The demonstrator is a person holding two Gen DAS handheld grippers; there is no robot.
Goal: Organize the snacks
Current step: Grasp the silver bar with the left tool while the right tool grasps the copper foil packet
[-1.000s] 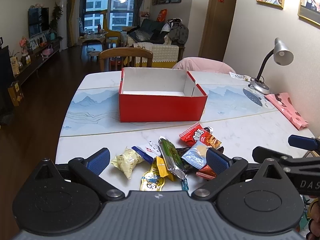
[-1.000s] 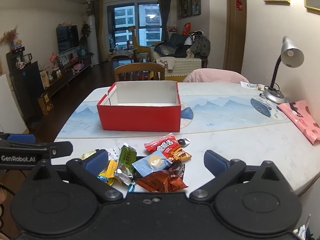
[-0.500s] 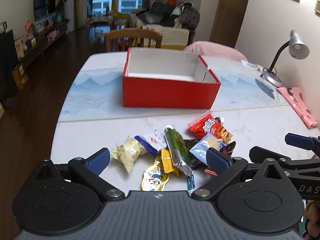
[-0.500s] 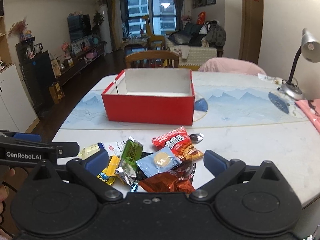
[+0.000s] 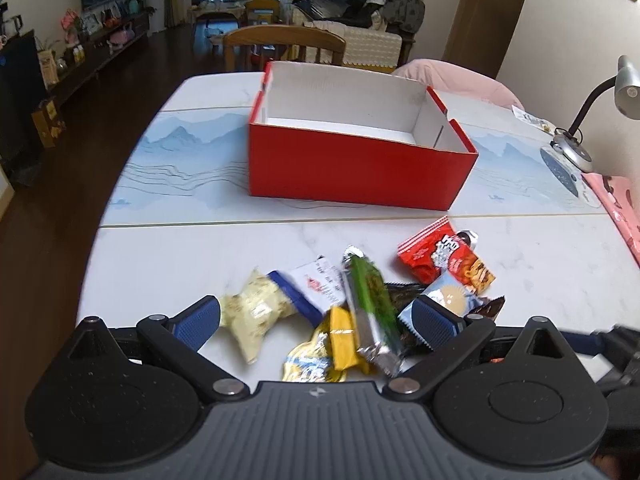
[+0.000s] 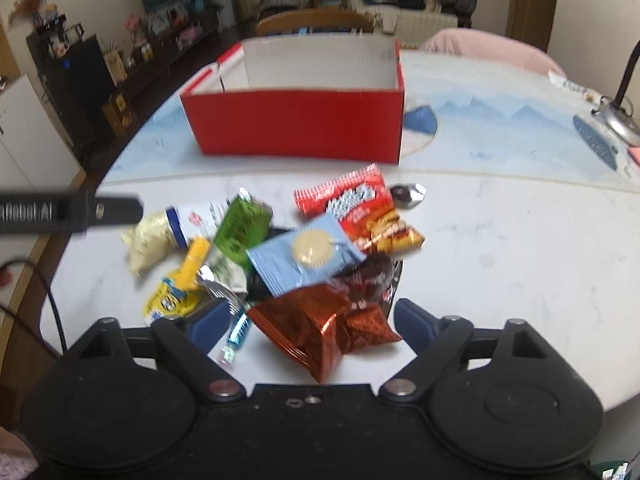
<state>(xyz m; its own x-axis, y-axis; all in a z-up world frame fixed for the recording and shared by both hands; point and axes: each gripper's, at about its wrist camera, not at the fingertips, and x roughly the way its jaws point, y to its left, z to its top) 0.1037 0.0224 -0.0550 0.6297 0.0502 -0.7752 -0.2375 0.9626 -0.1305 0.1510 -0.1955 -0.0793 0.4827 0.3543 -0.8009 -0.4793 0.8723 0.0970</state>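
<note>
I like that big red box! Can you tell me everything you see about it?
The red box looks like cardboard, red outside and white inside, with no lid on it. It stands upright and open on the blue mountain-pattern mat on the table, beyond the pile of snacks. What shows of its inside is bare; the near wall hides part of the bottom. One end wall has a slit at its corner. No snack or gripper touches it.

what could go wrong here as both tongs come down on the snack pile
1. The snacks overlap: the right tongs, closing around the copper foil bag, may also catch the dark wrapper lying against it.
2. The left tongs are open over several packets, the green bar and yellow packet among them, so they may pinch two at once.
3. Both tongs work the same small pile and could bump each other.
</note>
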